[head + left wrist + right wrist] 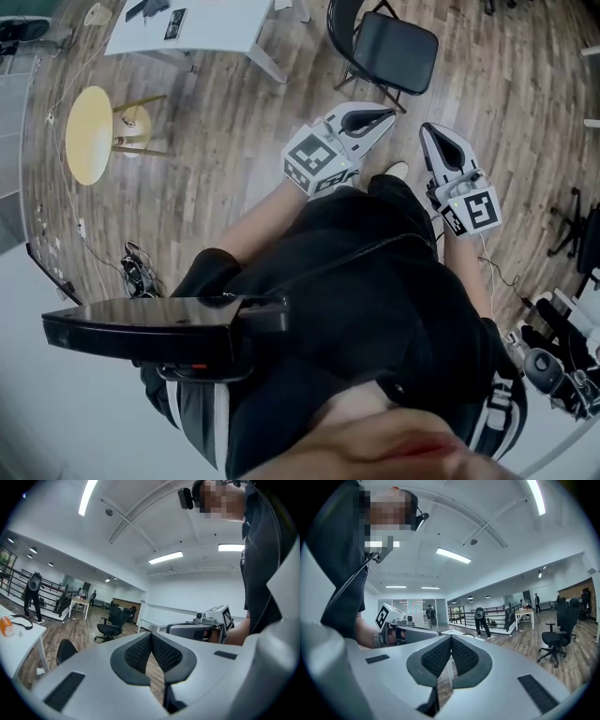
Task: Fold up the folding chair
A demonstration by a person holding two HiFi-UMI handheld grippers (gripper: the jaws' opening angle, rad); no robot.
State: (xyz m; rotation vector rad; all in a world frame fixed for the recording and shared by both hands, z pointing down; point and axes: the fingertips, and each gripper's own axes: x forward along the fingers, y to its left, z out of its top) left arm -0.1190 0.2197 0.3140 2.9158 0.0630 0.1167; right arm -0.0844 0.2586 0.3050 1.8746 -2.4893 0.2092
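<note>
The top edge of the head view is cutting off the backrest of the folding chair [394, 47], and its seat is covering most of its legs. The same edge is cropping the white desk [225, 28], and the dark items by that cut-off edge are showing too small to name. Your torso [375, 309] is blocking the floor below you. In the left gripper view, the left gripper's [389, 115] grey body is covering the lower part of a dark rounded shape [65, 651], leaving too little to identify. The distant person [33, 595] is appearing too small to read.
</note>
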